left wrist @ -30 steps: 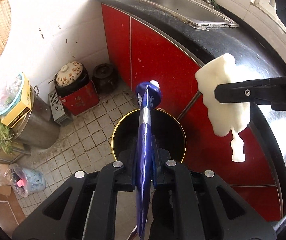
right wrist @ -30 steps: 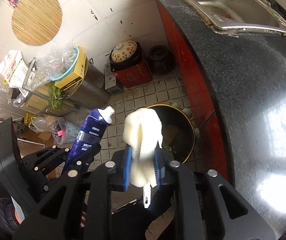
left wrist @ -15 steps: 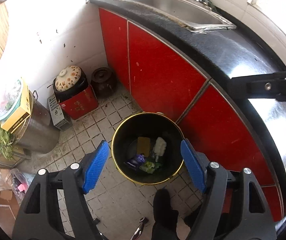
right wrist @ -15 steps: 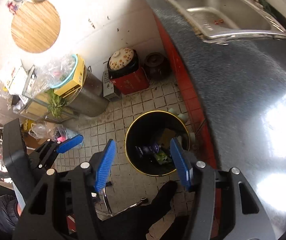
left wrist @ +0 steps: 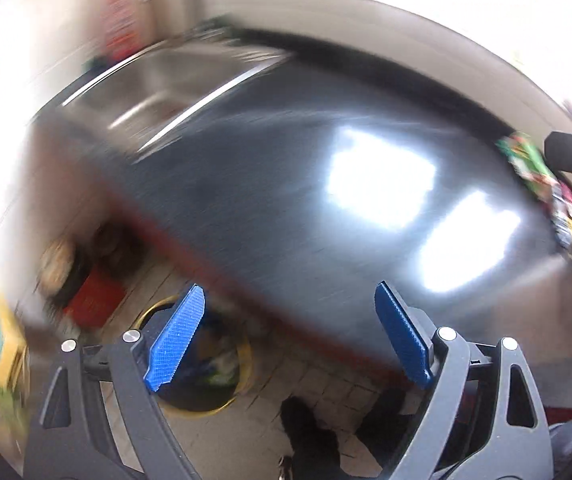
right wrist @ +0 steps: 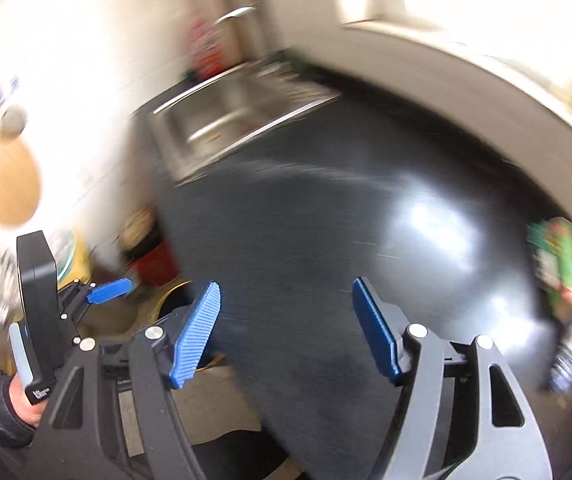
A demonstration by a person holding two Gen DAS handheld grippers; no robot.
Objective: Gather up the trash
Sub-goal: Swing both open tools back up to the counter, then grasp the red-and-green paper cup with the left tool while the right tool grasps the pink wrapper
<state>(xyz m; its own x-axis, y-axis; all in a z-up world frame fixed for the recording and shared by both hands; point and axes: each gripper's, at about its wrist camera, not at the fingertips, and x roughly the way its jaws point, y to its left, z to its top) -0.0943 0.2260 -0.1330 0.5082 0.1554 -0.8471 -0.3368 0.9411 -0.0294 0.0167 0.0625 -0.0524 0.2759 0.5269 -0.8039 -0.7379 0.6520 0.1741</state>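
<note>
A: Wrappers (right wrist: 562,268), a blurred heap of green, red and yellow packets, lie on the dark desk (right wrist: 326,240) at about three o'clock in the right wrist view, close to its far right edge.

B: The same heap (left wrist: 542,184) shows at two o'clock in the left wrist view. How will they handle?

A: Judging by the look, they are thin, light and crinkly, likely slippery film. I would pinch a bunched fold or a raised edge, not a flat face, and expect them to slide on the glossy desk.

B: And the tools?

A: The left hand-held gripper (left wrist: 290,336) has its blue pads (left wrist: 173,340) spread wide, jaws opening, nothing between them. The right hand-held gripper (right wrist: 286,328) is the same: jaws opening, empty.

B: Where would the trash go?

A: The black bin (left wrist: 201,364) with a gold rim stands on the tiled floor at seven o'clock in the left view, below the desk's edge, with some rubbish already inside.

B: Anything fragile?

A: Nothing that I can tell; blur hides the detail.
</note>
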